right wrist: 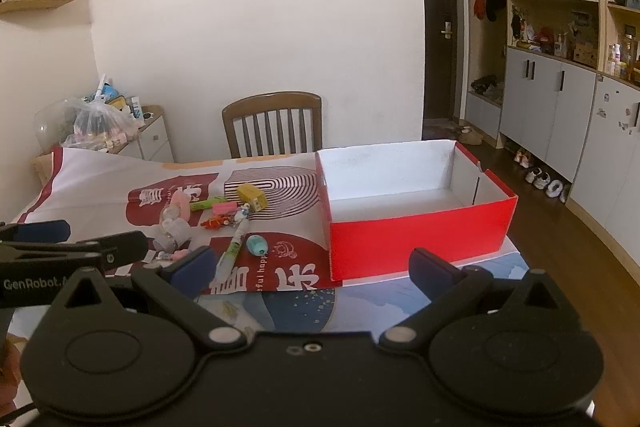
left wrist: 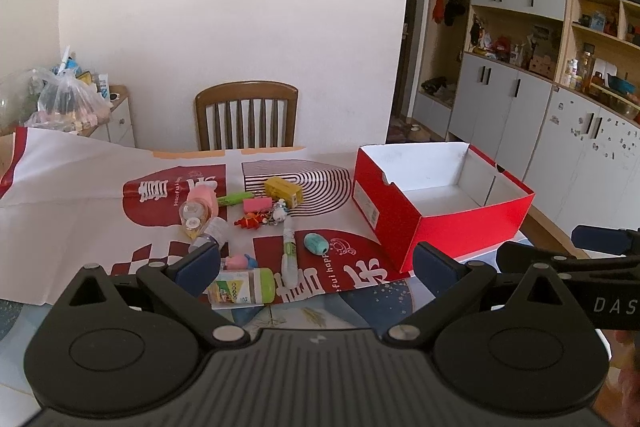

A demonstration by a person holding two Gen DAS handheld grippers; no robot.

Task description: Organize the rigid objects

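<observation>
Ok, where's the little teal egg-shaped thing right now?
The teal egg-shaped object lies on the red-and-white table cover, in both views between the white tube on its left and the open red box on its right, outside the box.

Glossy red cardboard box, matt white inside; wooden chair.

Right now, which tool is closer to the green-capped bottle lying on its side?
Left. The left tool is open right over the green-capped bottle, beside its left finger. The right tool is open farther right, facing the red box.
</observation>
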